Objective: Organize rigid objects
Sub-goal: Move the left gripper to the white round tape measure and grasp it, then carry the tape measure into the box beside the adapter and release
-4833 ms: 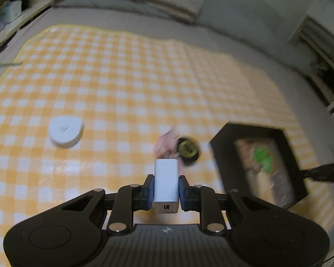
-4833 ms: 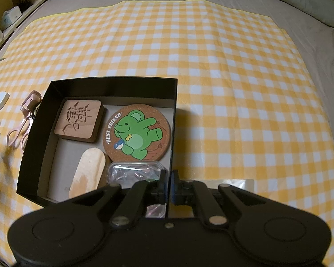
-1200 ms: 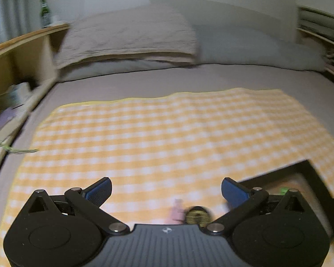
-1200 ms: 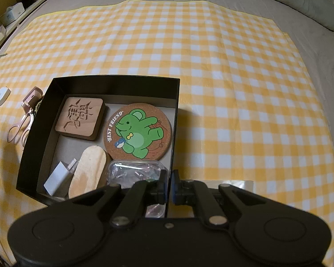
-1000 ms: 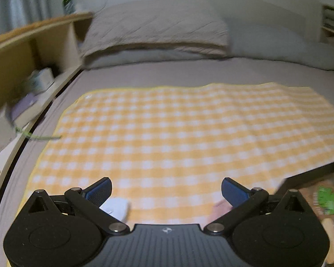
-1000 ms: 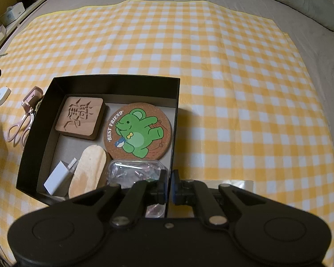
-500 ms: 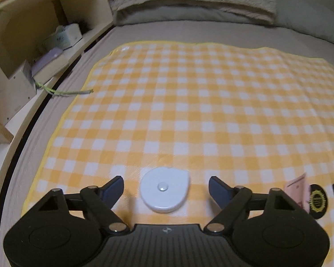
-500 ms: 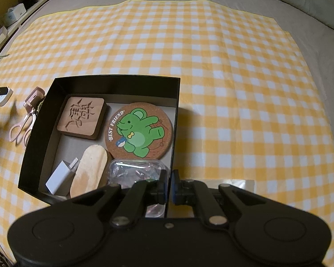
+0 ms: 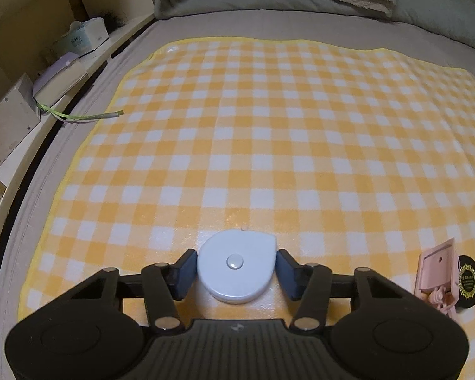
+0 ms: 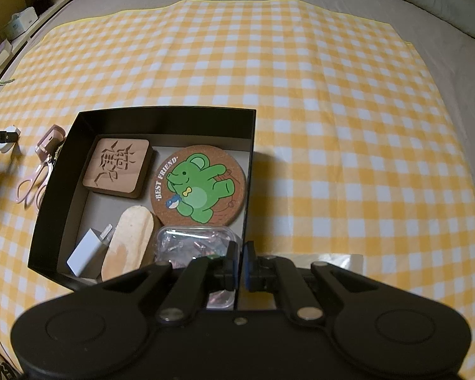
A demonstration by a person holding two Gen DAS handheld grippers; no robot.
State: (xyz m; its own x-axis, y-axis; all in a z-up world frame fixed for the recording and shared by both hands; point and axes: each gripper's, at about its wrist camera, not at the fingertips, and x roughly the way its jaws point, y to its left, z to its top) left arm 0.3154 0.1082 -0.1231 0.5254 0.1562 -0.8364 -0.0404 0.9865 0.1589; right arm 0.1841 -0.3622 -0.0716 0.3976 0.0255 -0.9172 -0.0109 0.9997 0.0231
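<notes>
In the black box [image 10: 161, 117] on the checked cloth [image 9: 269, 126], already stowed:
- carved wooden square [image 10: 117, 166], far left corner;
- round cork coaster with a green bear [image 10: 199, 185], against the right wall;
- oval wooden piece [image 10: 128, 247], near side;
- white charger [image 10: 87, 253], near left corner, touching the oval piece;
- clear plastic case [image 10: 193, 243], near right corner (contents too small to name).

Outside the box, still to be gathered:
- white round device [image 9: 236, 266], lying flat on the cloth, well apart from the box on its left;
- pink eyelash curler [image 10: 36, 174], just beside the box's left wall;
- small black disc with gold print [image 9: 468, 277], next to the curler's head.

Grippers:
- left gripper [image 9: 236, 269]: jaws have just been closing and now bracket the white round device; the left pad looks to be at its edge, the right shows a thin gap, so not yet a firm pinch.
- right gripper [image 10: 239, 261]: jaws clamped narrow on the box's right wall at the near corner, steadying it.

Status, judged: five items in, three out; pickup of the white device is in hand.
</notes>
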